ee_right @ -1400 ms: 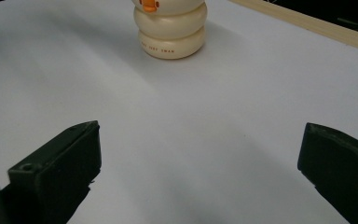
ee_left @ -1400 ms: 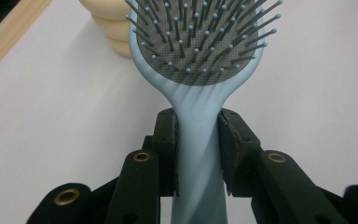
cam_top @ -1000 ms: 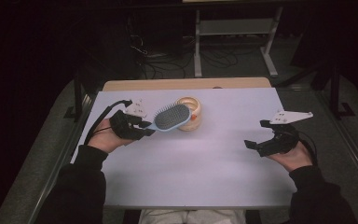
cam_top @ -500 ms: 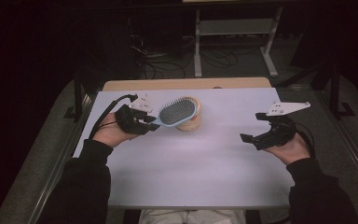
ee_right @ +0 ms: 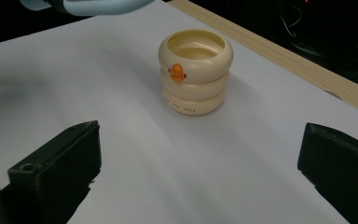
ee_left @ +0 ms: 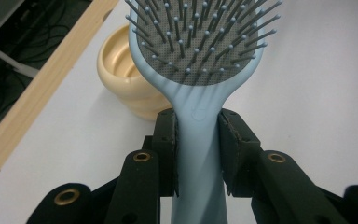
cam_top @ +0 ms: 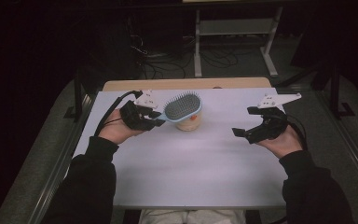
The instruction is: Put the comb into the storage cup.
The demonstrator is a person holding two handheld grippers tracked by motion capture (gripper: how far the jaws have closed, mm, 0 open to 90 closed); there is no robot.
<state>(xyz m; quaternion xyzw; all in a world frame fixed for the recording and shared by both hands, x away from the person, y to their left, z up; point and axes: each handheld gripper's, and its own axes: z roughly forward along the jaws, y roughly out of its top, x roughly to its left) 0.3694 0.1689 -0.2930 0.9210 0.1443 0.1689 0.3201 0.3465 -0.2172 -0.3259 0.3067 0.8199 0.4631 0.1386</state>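
Clamped by its handle in the left gripper [cam_top: 156,119], light-blue paddle hairbrush [cam_top: 182,106], bristles up, over cream ringed cup [cam_top: 189,122] at 12 o'clock on white table [cam_top: 182,177]; right gripper [cam_top: 242,134] open, empty; dark room beyond.

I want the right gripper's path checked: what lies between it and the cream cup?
Nothing: in the right gripper view, bare white table runs from the open right gripper to the cream cup.

You wear black long sleeves [cam_top: 88,186]. Each black hand-held gripper, left [cam_top: 158,122] and right [cam_top: 238,134], carries a pale three-cornered plate and a black cable; brass-ringed screw holes [ee_left: 141,156] dot the jaws.
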